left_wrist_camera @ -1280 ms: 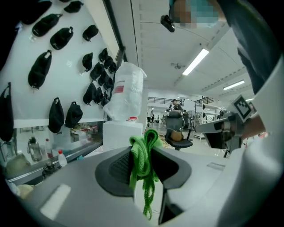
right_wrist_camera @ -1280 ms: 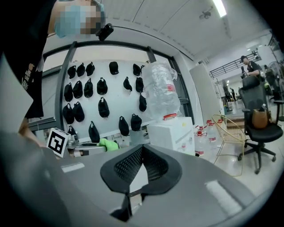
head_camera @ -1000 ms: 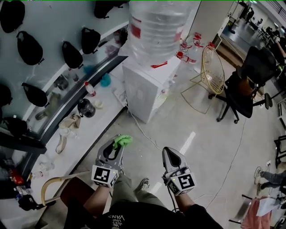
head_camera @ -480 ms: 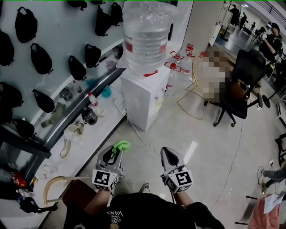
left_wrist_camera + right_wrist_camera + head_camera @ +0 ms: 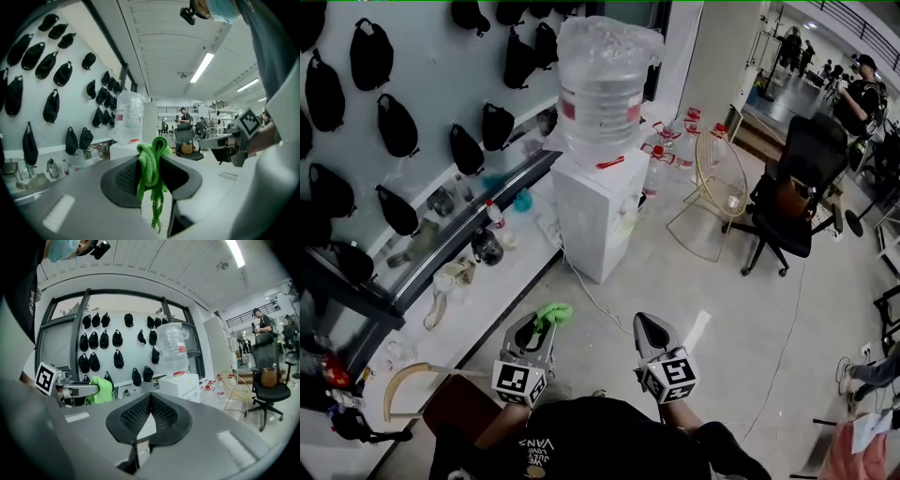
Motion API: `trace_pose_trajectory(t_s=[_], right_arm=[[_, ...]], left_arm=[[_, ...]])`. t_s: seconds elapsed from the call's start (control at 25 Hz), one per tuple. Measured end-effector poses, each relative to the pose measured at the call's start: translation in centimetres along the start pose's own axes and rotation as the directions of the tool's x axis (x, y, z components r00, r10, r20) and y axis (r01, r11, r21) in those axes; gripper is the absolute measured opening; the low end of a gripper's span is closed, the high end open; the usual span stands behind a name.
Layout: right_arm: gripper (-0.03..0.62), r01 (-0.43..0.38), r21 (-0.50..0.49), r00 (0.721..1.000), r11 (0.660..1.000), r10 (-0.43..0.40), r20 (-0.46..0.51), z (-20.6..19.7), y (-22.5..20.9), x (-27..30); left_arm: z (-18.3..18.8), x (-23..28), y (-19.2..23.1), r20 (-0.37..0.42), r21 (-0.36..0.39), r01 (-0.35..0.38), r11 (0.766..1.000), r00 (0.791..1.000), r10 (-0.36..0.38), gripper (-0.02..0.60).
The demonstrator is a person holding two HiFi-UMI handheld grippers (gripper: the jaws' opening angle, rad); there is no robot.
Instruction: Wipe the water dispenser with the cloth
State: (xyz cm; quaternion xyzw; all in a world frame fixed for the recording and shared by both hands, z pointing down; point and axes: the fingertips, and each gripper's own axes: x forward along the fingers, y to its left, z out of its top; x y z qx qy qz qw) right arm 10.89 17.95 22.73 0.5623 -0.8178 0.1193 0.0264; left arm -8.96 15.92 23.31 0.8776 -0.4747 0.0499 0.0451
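A: Head view, what am I wearing?
B: Black top (image 5: 581, 441), white lettering on it.
A: My left tool (image 5: 541, 324) and right tool (image 5: 650, 324)?
B: Grey shells, black ribbed pads (image 5: 136, 416), each backed by a white cube (image 5: 518, 382) carrying black square markers.

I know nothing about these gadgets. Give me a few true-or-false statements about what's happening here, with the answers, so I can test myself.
1. The left gripper is clamped on a green cloth. True.
2. The right gripper holds a cloth too. False: its jaws are shut with nothing between them.
3. A big water bottle sits upside down on the water dispenser. True.
4. The green cloth is pressed against the water dispenser. False: bare floor lies between them.
5. In the head view, the black office chair stands to the left of the water dispenser. False: it stands to the right.
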Motion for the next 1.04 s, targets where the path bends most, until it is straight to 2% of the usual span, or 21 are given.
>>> trace_pose_trajectory(t_s=[0.28,0.72,1.04], right_arm=[[0.005,0.001,-0.006,1.000,1.000,-0.001,-0.029,-0.4,0.0,-0.7],[0.005,-0.009,-0.017,1.000,1.000,0.008,-0.029,-0.4,0.1,-1.0],[0.005,-0.017,-0.023,0.999,1.000,0.016,-0.037,-0.8,-0.1,-1.2]], left_arm=[[-0.6,-1.4,-0.3,-0.010,0.008,-0.031,0.999,0.999,0.031,0.115],[-0.4,-1.3,-1.0,-0.005,0.022,-0.025,0.999,1.000,0.026,0.115],[-0.5,-1.1,-1.5,0.001,-0.005,-0.017,1.000,1.000,0.017,0.115]])
